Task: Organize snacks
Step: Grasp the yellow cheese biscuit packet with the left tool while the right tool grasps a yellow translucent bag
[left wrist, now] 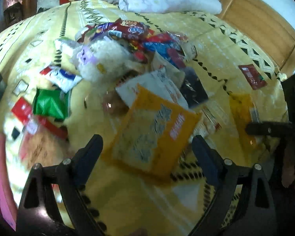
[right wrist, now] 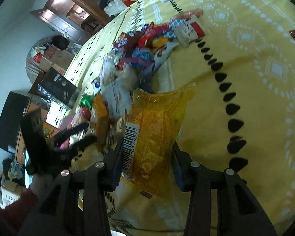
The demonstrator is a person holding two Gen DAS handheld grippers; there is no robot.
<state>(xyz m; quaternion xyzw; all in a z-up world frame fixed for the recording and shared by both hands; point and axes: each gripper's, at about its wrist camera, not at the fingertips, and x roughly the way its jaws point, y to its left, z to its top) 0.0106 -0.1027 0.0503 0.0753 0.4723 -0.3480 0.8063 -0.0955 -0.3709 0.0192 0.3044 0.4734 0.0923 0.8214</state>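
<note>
The left gripper, jaws wide and empty, hovers over an orange packet; the right gripper brackets a yellow packet, contact uncertain. Best practice: grip mid-packet, lift clear of the pile.

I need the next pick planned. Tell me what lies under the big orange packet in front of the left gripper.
The orange packet overlaps a white packet at its far edge; its near end rests on the yellow bedspread. Whatever is beneath its middle is covered.
</note>
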